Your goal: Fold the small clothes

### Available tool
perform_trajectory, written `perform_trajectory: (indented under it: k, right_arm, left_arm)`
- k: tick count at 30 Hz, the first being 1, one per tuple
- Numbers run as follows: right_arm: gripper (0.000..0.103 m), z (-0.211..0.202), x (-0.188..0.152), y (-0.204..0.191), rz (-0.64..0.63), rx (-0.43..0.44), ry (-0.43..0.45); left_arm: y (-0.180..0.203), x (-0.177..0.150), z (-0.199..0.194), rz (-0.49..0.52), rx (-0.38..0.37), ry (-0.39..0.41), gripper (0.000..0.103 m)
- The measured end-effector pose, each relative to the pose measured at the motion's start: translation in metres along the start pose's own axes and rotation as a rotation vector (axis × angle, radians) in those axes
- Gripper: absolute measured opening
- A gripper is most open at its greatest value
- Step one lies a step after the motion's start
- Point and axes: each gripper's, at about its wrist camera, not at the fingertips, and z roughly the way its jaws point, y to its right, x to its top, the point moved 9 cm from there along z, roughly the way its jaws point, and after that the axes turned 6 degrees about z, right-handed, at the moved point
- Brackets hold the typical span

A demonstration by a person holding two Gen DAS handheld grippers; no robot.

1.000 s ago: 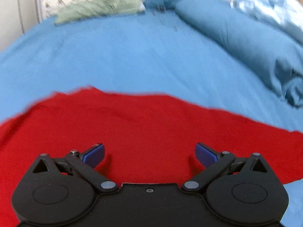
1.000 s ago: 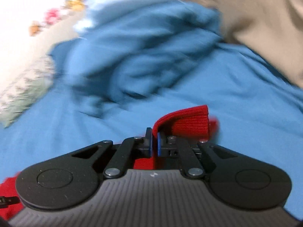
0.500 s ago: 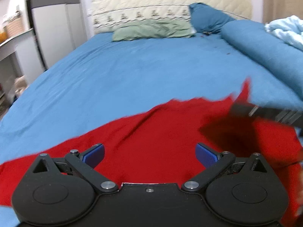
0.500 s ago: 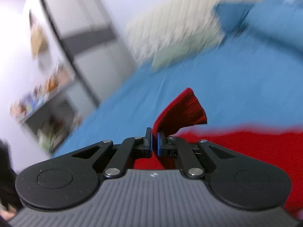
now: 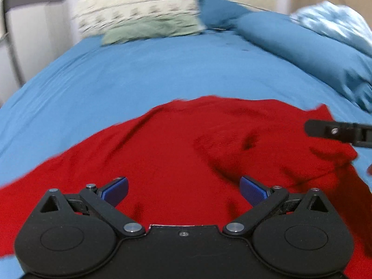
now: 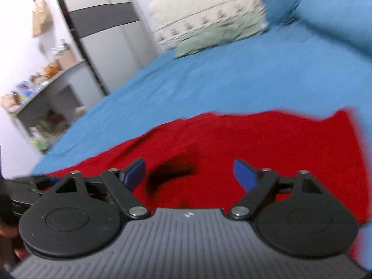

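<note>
A red knitted garment (image 5: 186,144) lies spread on the blue bed sheet (image 5: 139,74), with its right part folded over onto the body. It also shows in the right wrist view (image 6: 267,144). My left gripper (image 5: 183,189) is open and empty, just above the garment's near part. My right gripper (image 6: 190,174) is open and empty above the garment. Its dark body enters the left wrist view at the right edge (image 5: 337,132). The left gripper's body shows at the left edge of the right wrist view (image 6: 23,186).
A rolled blue duvet (image 5: 302,46) lies along the right side of the bed. A green pillow (image 5: 148,30) and a cream headboard (image 5: 162,2) are at the far end. A shelf with clutter (image 6: 41,88) and a wardrobe (image 6: 104,34) stand left of the bed.
My right gripper carried the red sleeve over the garment, then opened and let it go. The sleeve now lies on the body. My left gripper stayed open above the garment.
</note>
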Motion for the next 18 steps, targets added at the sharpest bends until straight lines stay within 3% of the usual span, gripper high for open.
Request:
perform_trajectory:
  k: [4,5,7,9,13,18]
  right_arm:
    - [0.101,-0.044,0.006,0.042,-0.031,-0.18,0.021]
    - [0.101,-0.054,0.003,0.05,-0.031,-0.209,0.021]
    - [0.101,-0.072,0.0,0.063,-0.001,-0.249,0.033]
    - [0.101,-0.083,-0.011,0.074,0.044,-0.252,0.046]
    - [0.101,-0.092,-0.023,0.086,0.12,-0.238,0.062]
    - [0.101,-0.092,-0.029,0.098,0.123,-0.251,0.043]
  left_arm:
    - [0.037,0.026,0.027,0.089,-0.013,0.024,0.101]
    - [0.044,0.032,0.037,0.096,-0.025,0.017,0.095]
    - [0.052,0.033,0.056,0.086,-0.038,-0.013,0.082]
    - [0.048,0.033,0.079,0.049,-0.041,-0.059,0.045]
    - [0.028,0.025,0.081,-0.037,-0.052,-0.055,0.016]
    - [-0.013,0.01,0.061,-0.195,-0.004,0.001,0.015]
